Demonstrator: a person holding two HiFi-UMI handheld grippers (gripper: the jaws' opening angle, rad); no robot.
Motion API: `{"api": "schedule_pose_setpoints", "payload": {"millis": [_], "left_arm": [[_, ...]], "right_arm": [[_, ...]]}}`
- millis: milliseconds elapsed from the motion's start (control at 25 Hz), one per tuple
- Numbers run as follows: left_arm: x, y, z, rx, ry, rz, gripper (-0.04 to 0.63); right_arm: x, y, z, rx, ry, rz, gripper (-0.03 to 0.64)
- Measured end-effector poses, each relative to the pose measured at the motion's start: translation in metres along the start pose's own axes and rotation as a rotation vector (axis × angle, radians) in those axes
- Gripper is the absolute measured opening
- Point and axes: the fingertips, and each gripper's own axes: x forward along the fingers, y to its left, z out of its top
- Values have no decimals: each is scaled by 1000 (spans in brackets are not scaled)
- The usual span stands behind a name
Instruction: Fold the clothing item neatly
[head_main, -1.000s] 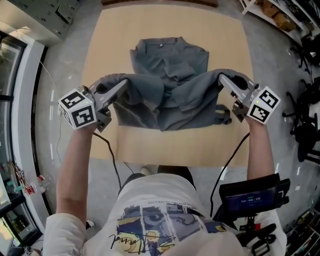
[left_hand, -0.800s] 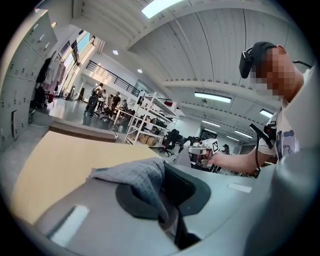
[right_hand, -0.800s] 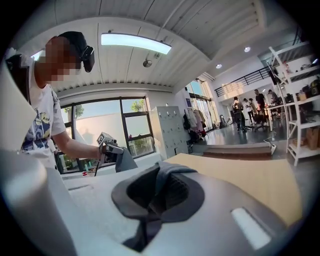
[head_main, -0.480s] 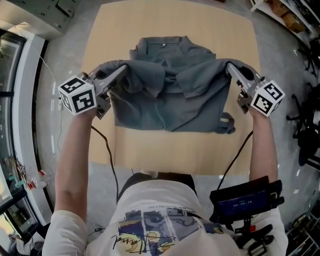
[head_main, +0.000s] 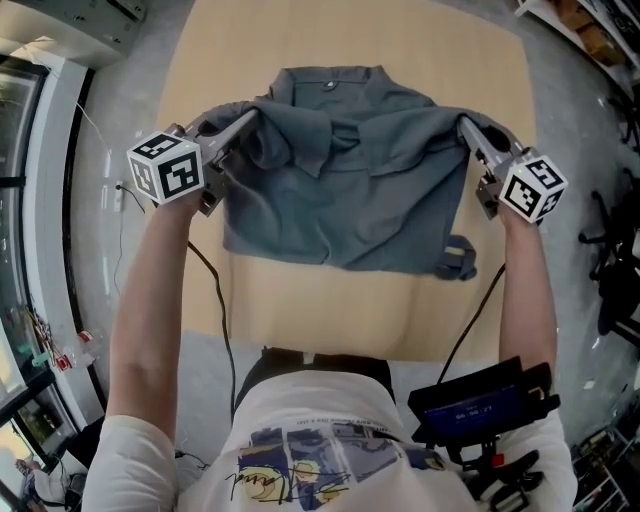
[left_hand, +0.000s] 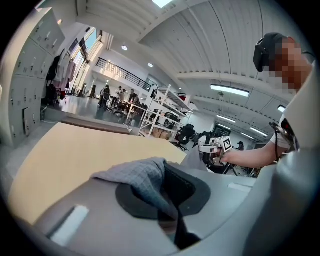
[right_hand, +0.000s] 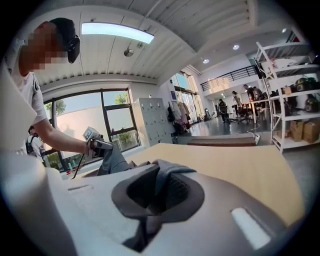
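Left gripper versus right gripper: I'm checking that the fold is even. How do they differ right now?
The left gripper grips the grey shirt's left edge, the right gripper its right edge. A cloth loop sticks out below the right gripper, nothing similar below the left gripper. Both are shut on cloth, about level across the table.

Grey shirt (head_main: 340, 200), pale tan table (head_main: 300, 40)
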Motion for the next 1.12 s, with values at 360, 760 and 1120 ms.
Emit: {"api": "schedule_pose_setpoints", "payload": {"millis": [360,760,1120], "left_arm": [[27,52,-47,-37,126,105,26],[35,79,-83,-16,261,173,152],[19,89,-95,-18,296,198,252]], "right_arm": [[25,-42,-60,114,84,-83,8],[36,-48,-108,117,244,-110,95],[15,-55,-118,145,253,-153,203]]}}
